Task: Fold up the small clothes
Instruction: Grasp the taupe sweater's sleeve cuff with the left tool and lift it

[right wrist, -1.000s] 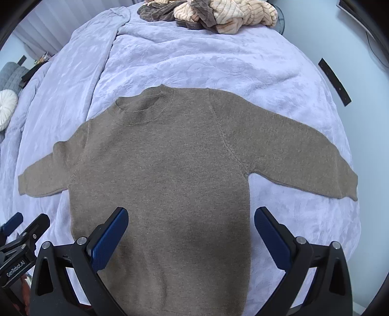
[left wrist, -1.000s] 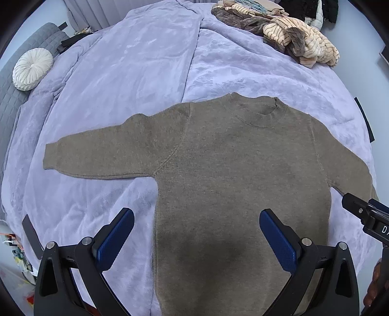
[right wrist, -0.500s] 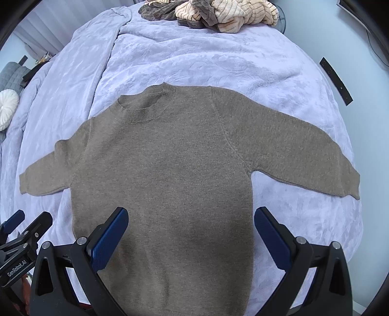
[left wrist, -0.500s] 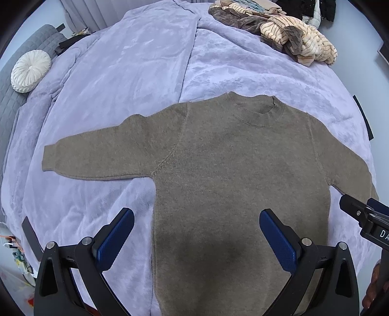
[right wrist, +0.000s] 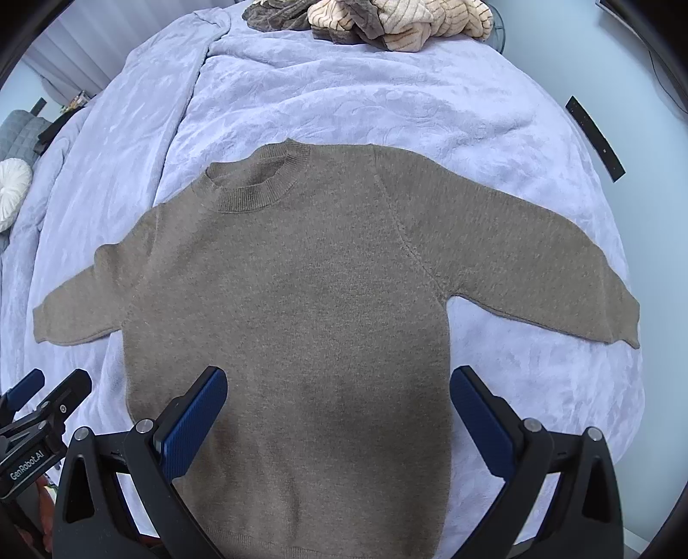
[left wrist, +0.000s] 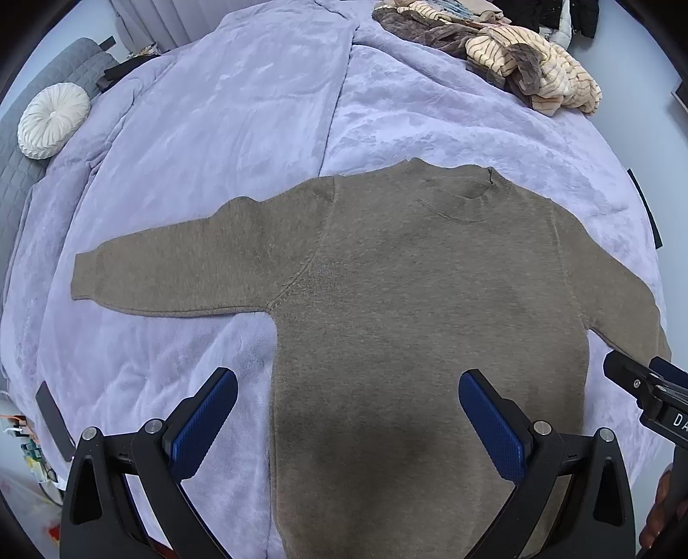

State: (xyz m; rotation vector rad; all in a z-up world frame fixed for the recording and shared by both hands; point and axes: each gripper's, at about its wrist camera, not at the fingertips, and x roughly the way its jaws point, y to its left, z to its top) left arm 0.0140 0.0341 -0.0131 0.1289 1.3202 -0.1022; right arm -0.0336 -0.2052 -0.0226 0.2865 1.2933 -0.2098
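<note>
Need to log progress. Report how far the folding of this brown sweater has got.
Done: the brown sweater lies flat, front up, both sleeves spread on the lilac blanket. In hand: nothing; the left gripper and right gripper hover over it, jaws open. Left: every fold, and the heap of clothes beyond.

Bed (left wrist: pixel 241 129) (lavender blanket): sweater (left wrist: pixel 408 301), perhaps clothes (left wrist: pixel 516 56)
</note>
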